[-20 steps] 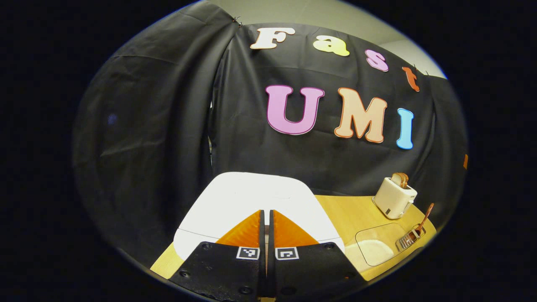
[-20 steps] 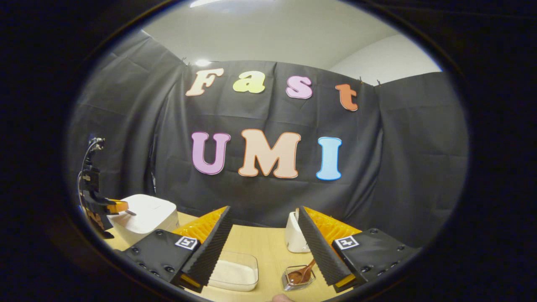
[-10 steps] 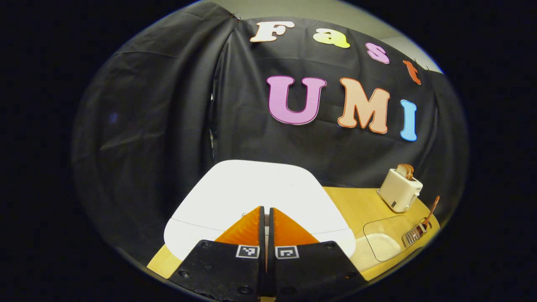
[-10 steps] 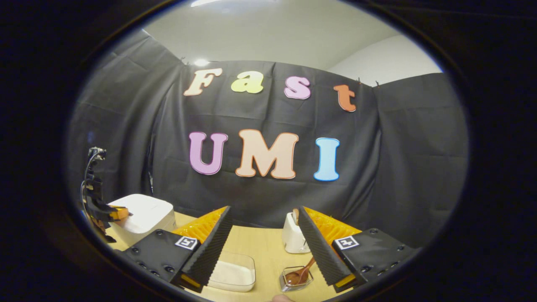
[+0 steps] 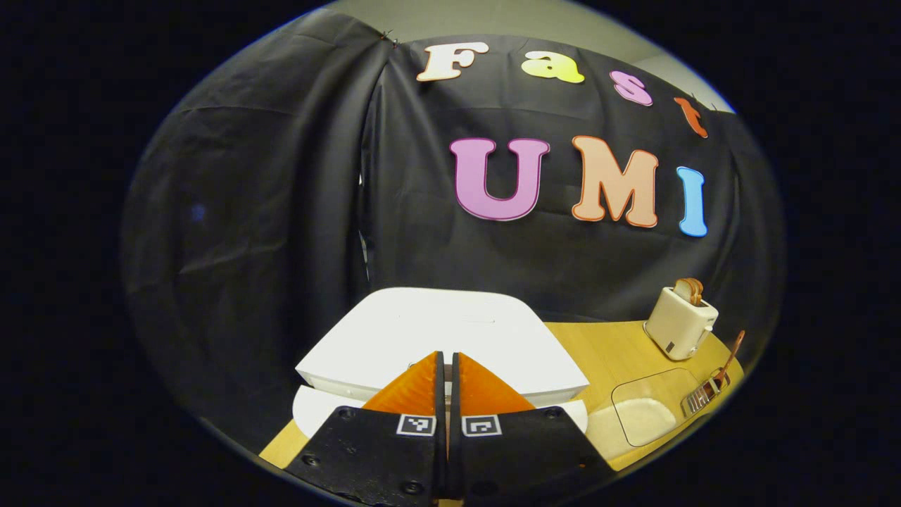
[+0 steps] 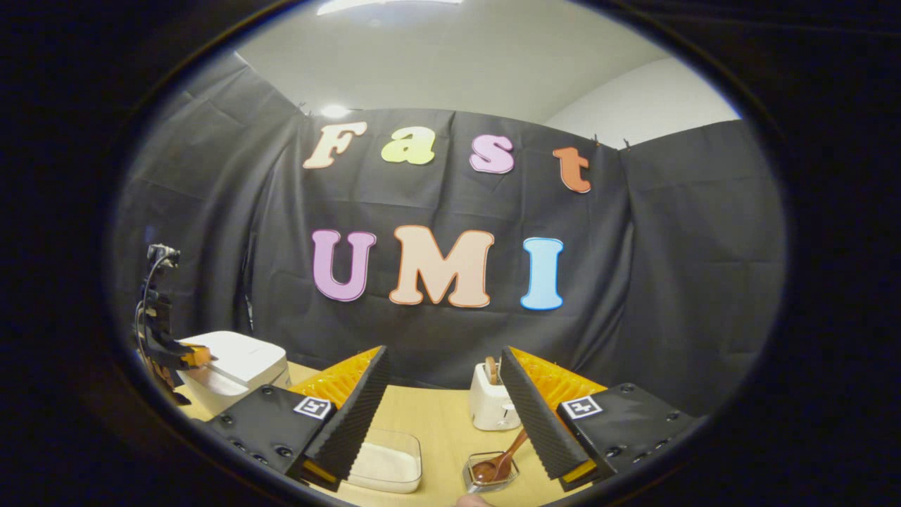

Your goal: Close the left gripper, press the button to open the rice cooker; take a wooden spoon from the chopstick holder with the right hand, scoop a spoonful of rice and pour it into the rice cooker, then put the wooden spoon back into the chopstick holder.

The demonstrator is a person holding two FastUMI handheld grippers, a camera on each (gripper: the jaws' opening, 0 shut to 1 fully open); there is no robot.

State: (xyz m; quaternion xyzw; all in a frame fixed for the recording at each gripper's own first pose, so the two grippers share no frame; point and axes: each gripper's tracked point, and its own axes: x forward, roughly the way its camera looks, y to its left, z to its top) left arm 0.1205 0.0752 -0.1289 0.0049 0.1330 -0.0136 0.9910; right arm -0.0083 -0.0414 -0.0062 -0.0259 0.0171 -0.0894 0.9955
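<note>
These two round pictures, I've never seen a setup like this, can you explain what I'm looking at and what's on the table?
A person holds a two-finger hand-held gripper in each hand, and each carries a fisheye camera looking along its fingers.

In the left gripper view, the left hand-held gripper is shut, empty, at the front of the white rice cooker, whose lid has popped up slightly.

In the right gripper view, the right hand-held gripper is open and empty above the light wooden table. Below it sit a clear plastic box of white rice and a small chopstick holder with a brown wooden spoon. A cream toaster stands behind.
</note>
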